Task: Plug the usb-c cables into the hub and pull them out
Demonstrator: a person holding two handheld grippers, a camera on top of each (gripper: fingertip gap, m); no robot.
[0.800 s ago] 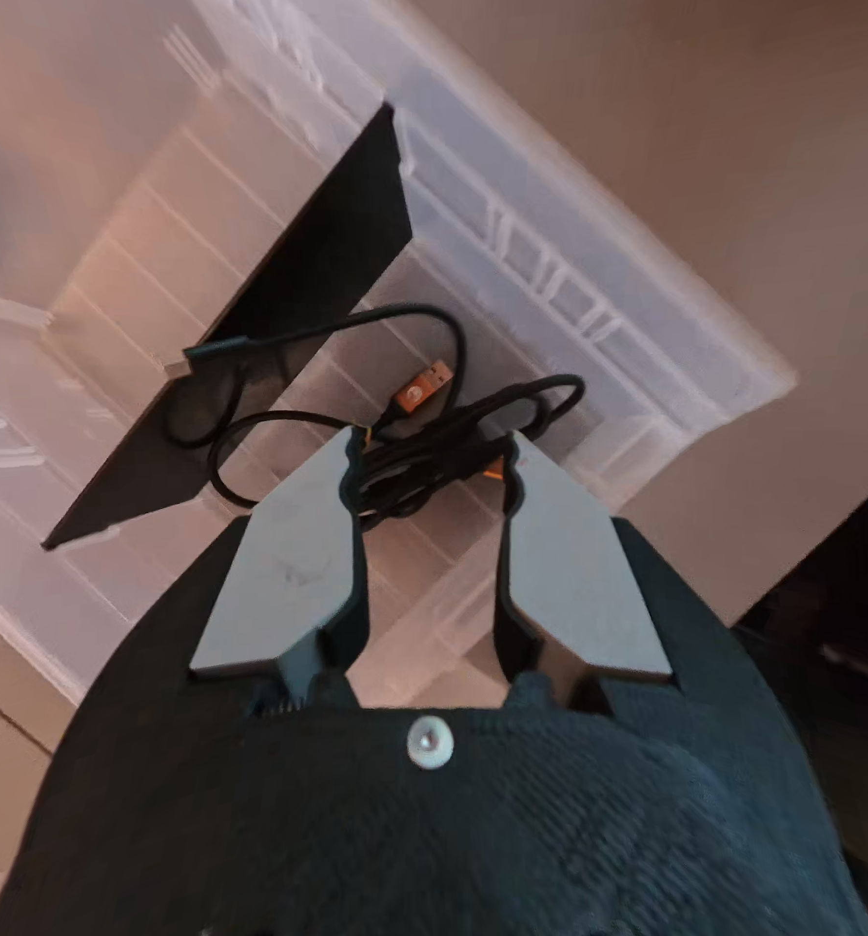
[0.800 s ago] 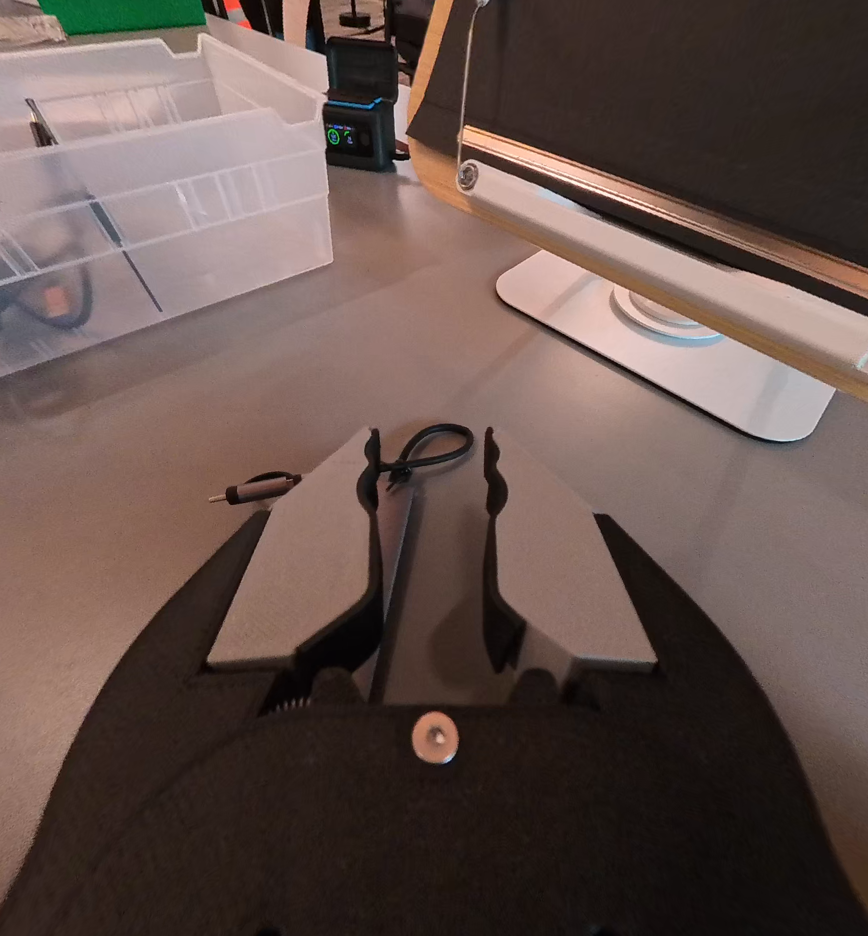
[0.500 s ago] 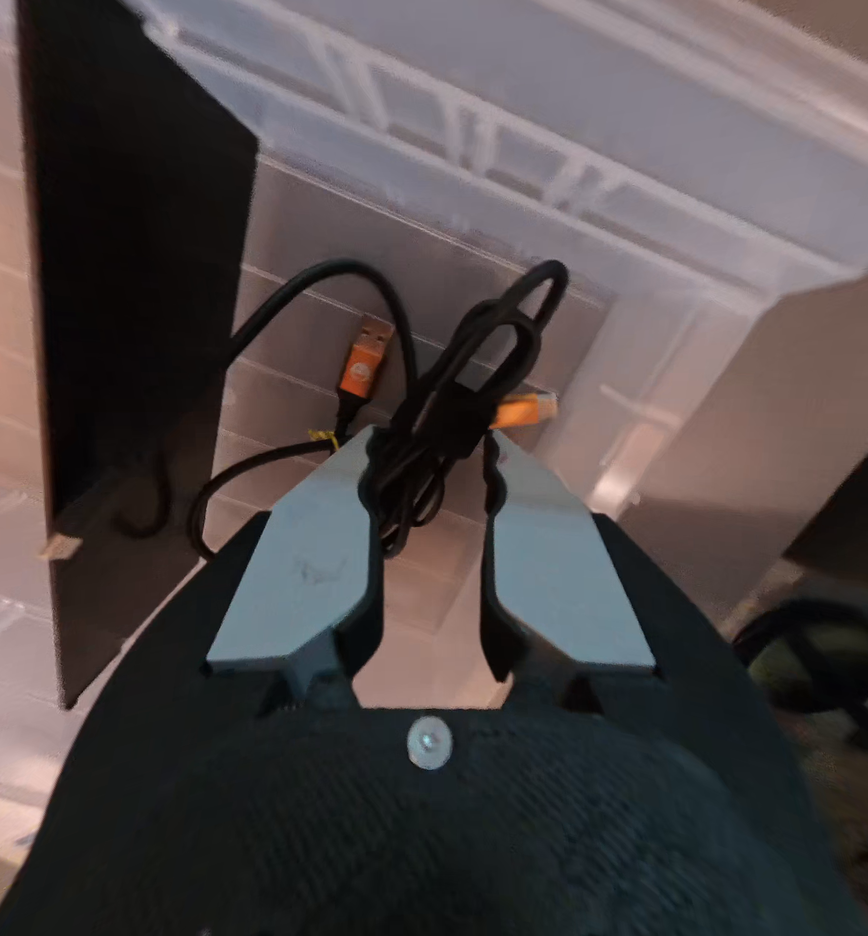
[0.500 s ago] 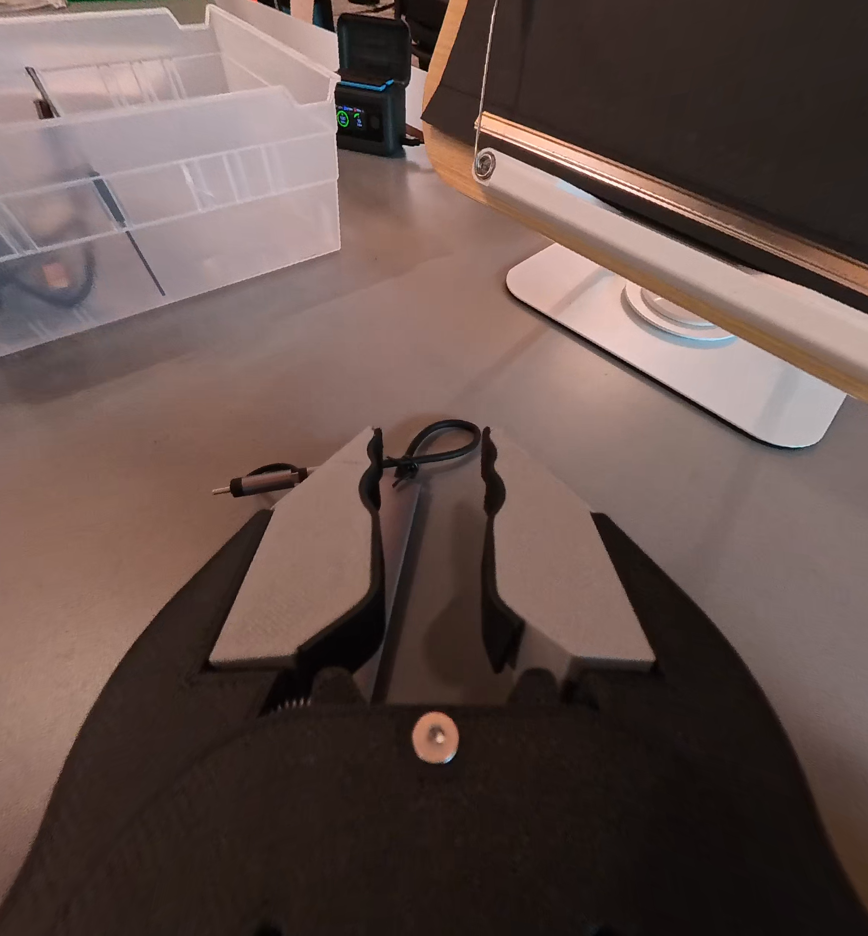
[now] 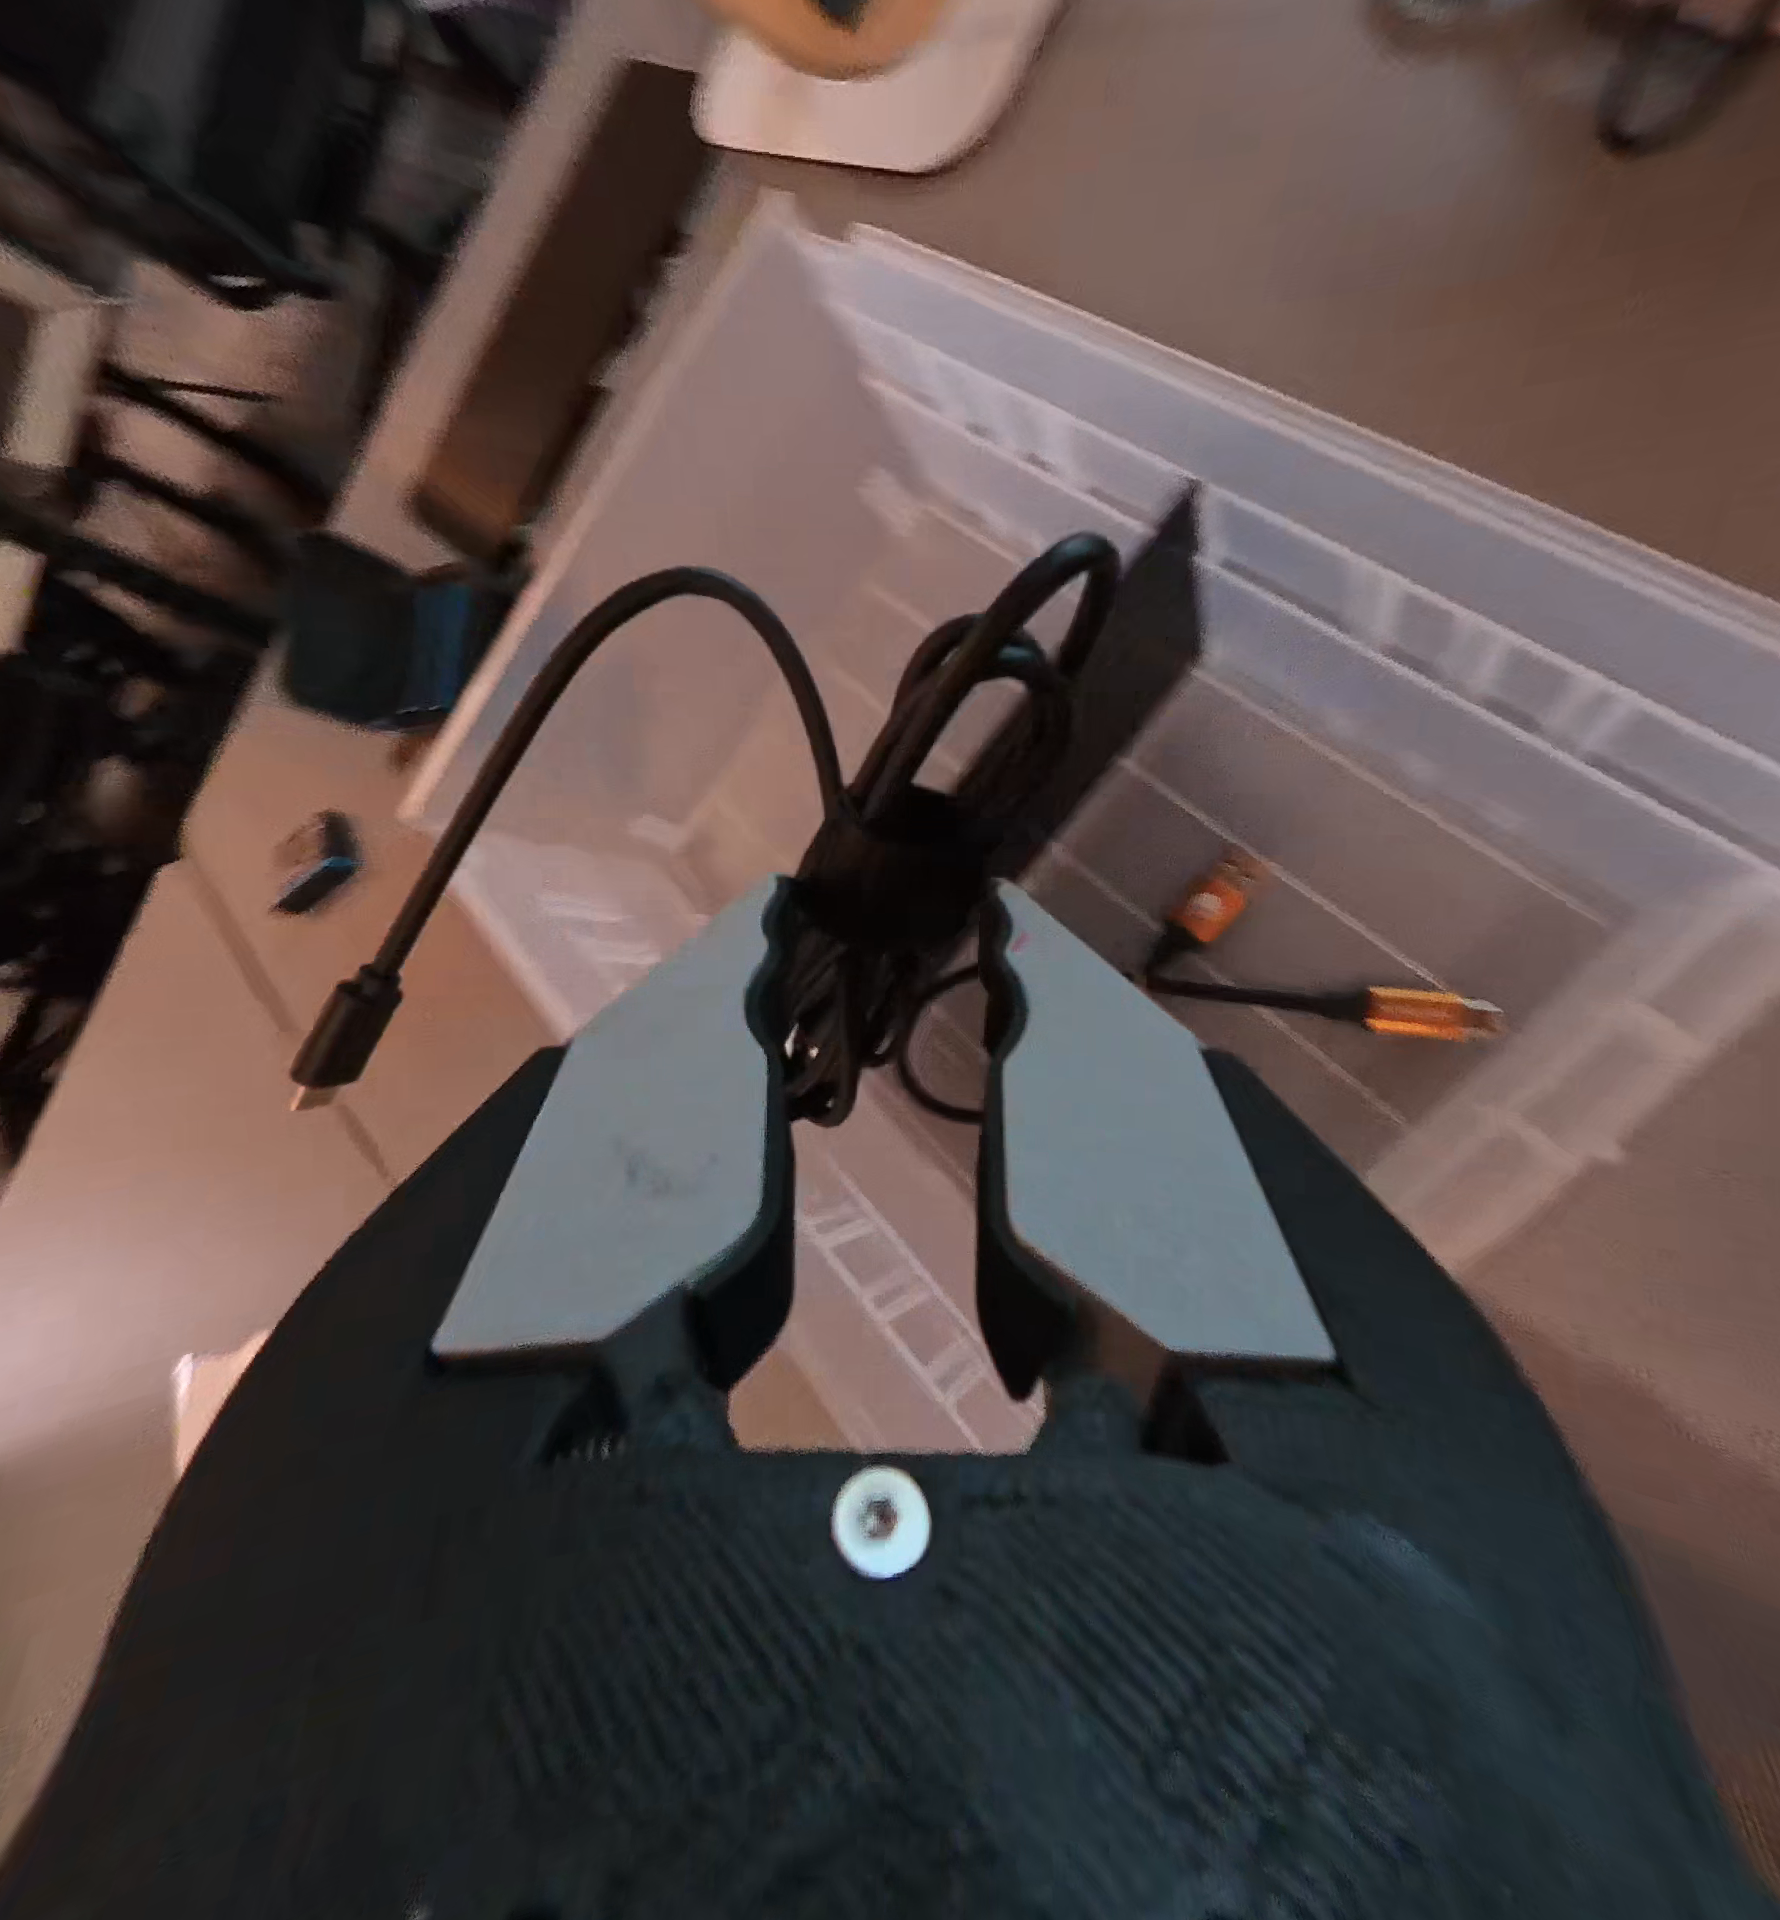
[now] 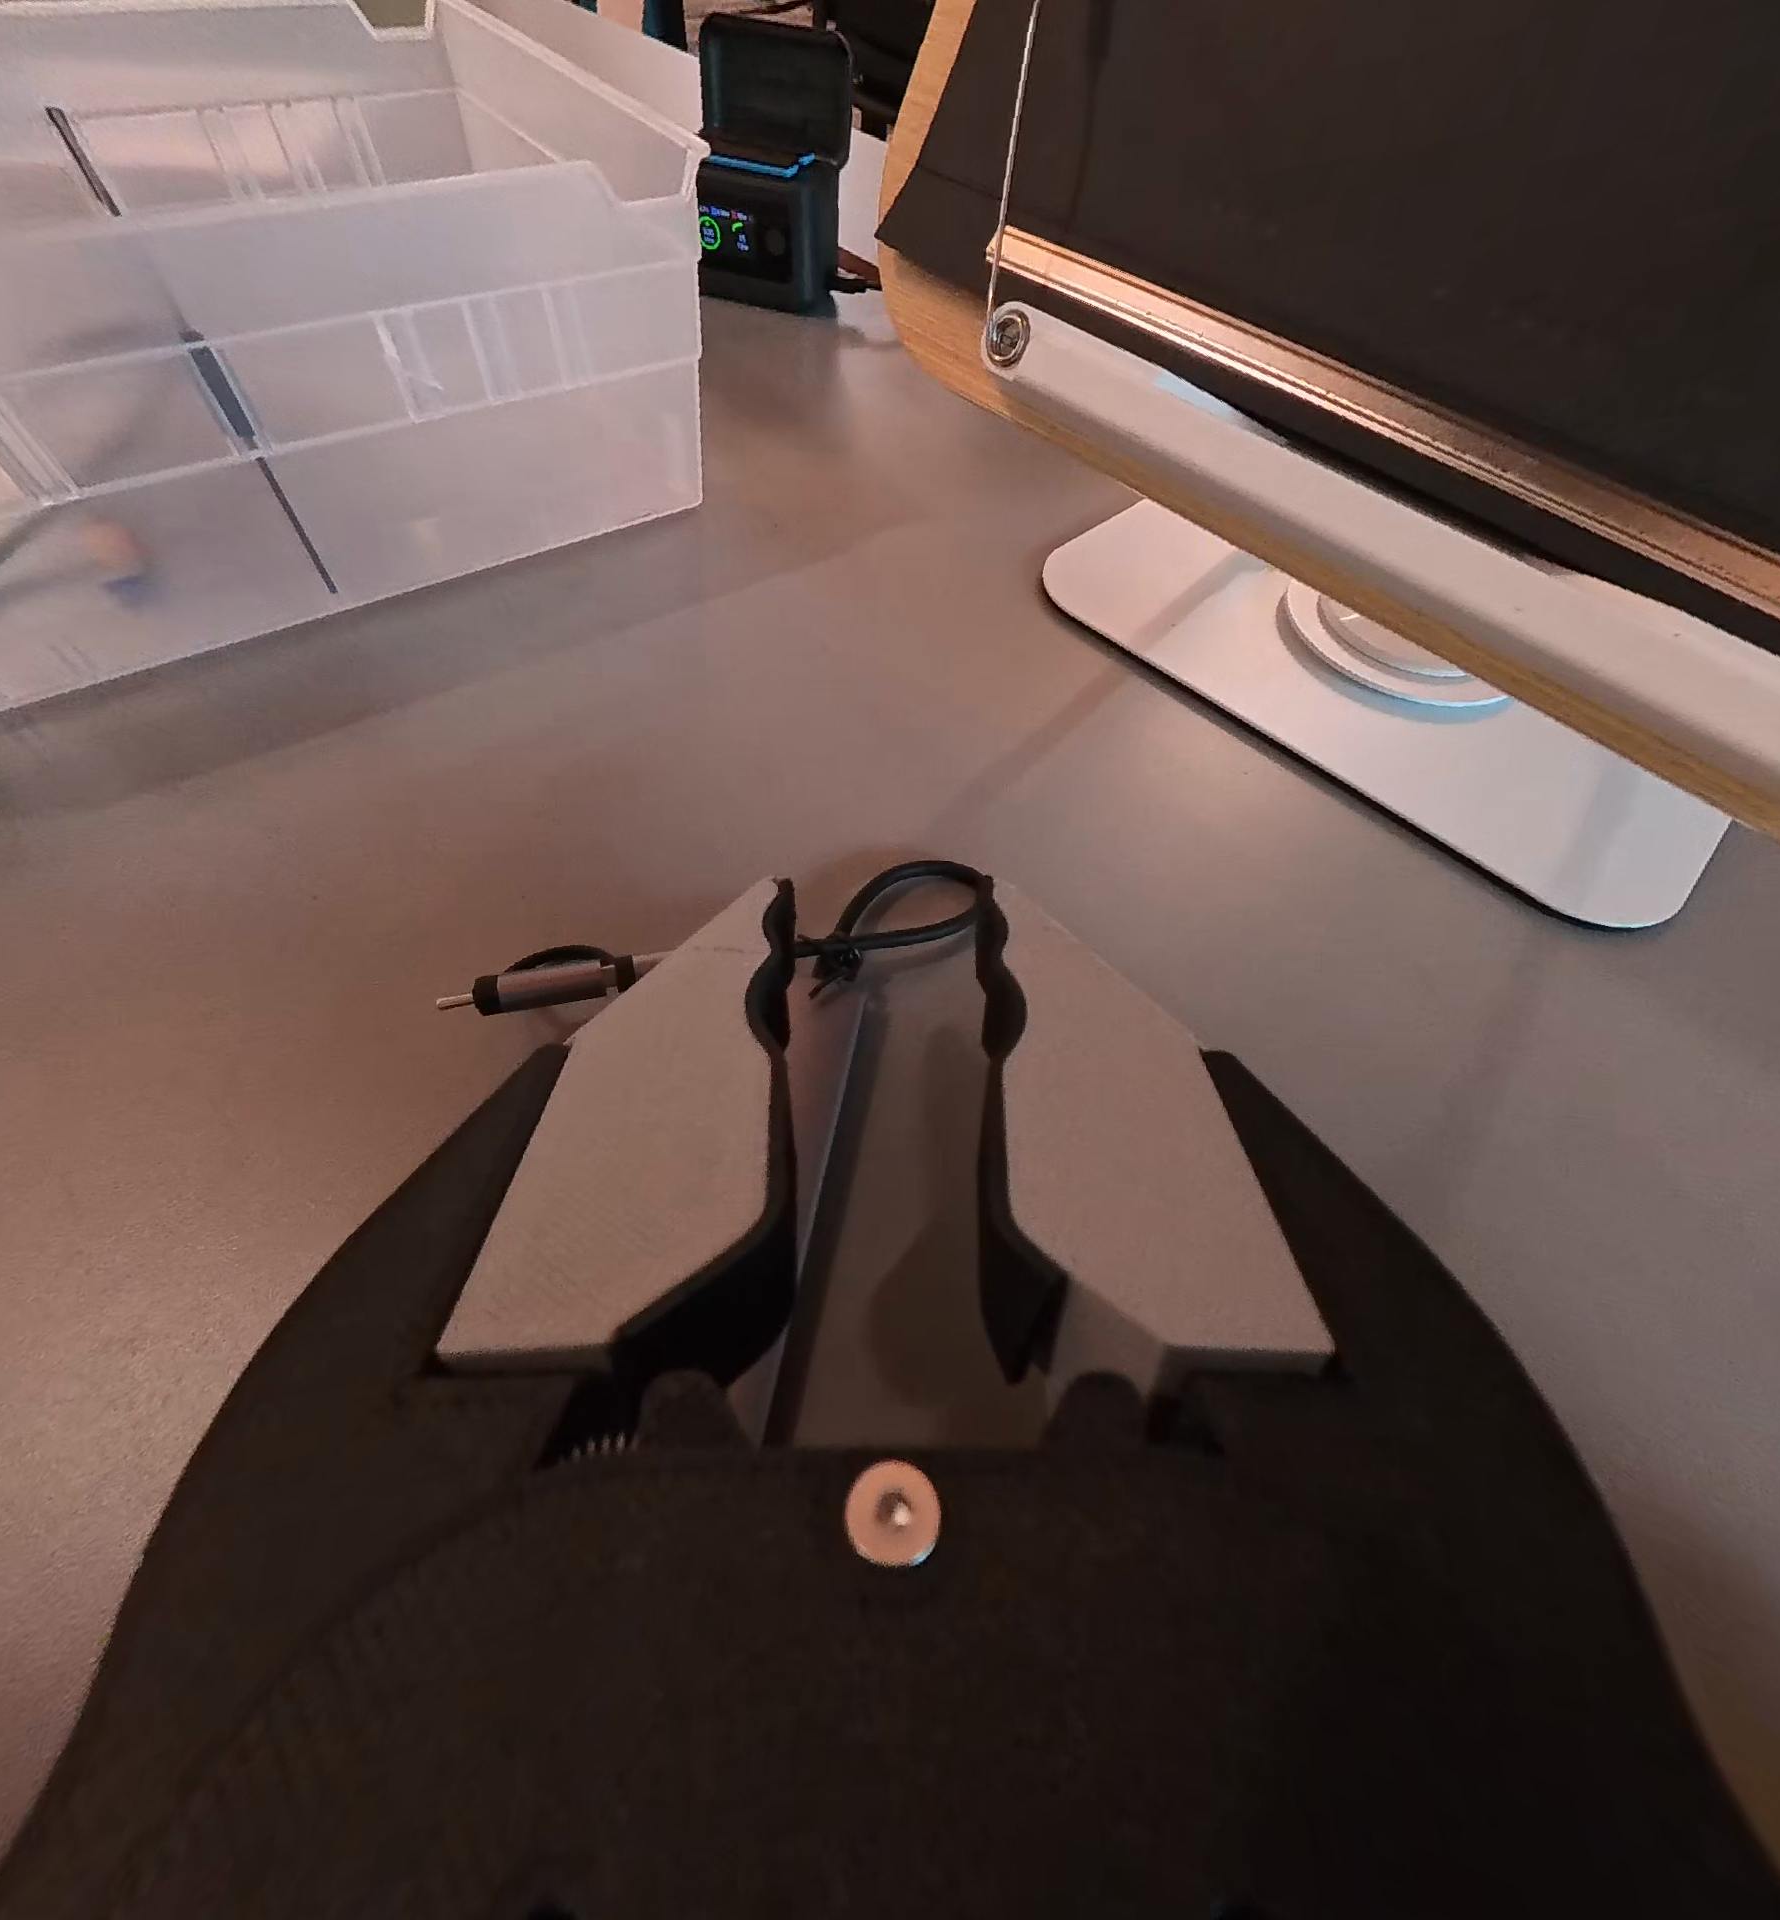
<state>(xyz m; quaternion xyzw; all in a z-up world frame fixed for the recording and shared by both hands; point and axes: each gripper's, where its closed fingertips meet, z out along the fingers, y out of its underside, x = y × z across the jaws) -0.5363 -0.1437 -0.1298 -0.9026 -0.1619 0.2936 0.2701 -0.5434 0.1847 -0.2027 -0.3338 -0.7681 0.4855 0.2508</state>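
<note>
My left gripper (image 5: pixel 886 920) is shut on a bundled black USB-C cable (image 5: pixel 907 831) and holds it up above the clear plastic bin (image 5: pixel 1488 727). One free end with its plug (image 5: pixel 340 1034) hangs to the left. An orange-tipped cable (image 5: pixel 1421 1013) lies in the bin. My right gripper (image 6: pixel 886 925) is shut on the grey hub (image 6: pixel 844 1143), low over the grey table (image 6: pixel 346 987). The hub's short black lead (image 6: pixel 912 904) loops past the fingertips, and its plug (image 6: pixel 543 987) points left.
The clear bin (image 6: pixel 450 436) with a black divider (image 5: pixel 1156 623) stands at the far left in the right wrist view. A monitor (image 6: pixel 1437 260) on a white stand (image 6: pixel 1437 769) stands at the right. A small black device with a lit screen (image 6: pixel 766 223) stands behind. The hub's short black lead (image 6: pixel 912 904) is about 6 centimetres from my right fingertips and 35 centimetres from my left.
My left gripper has lifted the black cable bundle up out of the bin and swung round; the orange cable stays in the bin. The right gripper has barely moved.
</note>
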